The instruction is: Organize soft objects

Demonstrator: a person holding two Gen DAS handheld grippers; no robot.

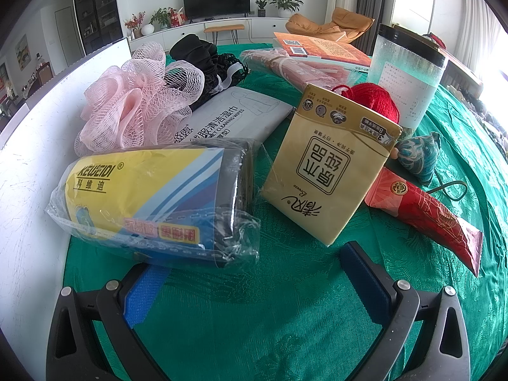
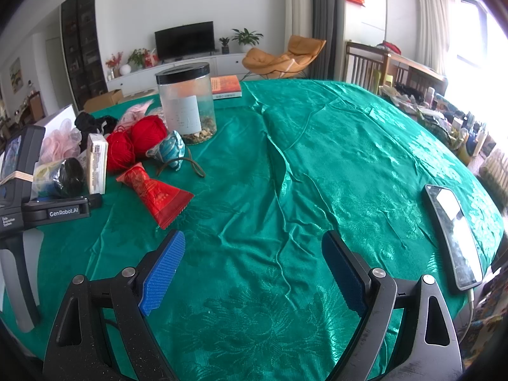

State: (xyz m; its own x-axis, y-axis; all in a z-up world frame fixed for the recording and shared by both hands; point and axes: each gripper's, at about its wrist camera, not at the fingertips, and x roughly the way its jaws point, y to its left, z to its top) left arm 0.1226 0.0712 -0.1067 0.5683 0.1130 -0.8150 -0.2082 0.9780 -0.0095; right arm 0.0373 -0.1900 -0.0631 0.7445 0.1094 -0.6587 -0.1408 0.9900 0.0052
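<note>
My left gripper [image 1: 250, 273] is open and empty, just short of a yellow and blue bagged roll [image 1: 149, 203] and a tan tissue pack [image 1: 330, 165] that leans upright. Behind them lie a pink bath pouf [image 1: 139, 101], black lace cloth [image 1: 206, 60], a grey wipes pack [image 1: 235, 117], red yarn [image 1: 374, 98], a teal sachet [image 1: 419, 155] and a red pouch [image 1: 425, 209]. My right gripper [image 2: 254, 266] is open and empty over bare green cloth; the yarn [image 2: 139, 139], sachet [image 2: 173, 150] and red pouch [image 2: 155, 190] lie to its far left.
A clear jar with a black lid [image 2: 187, 101] stands behind the yarn. An orange book [image 2: 226, 86] lies at the far edge. A phone [image 2: 452, 231] lies at the right. A white box [image 1: 35, 146] borders the left. The left gripper's body [image 2: 35, 197] shows at the left edge.
</note>
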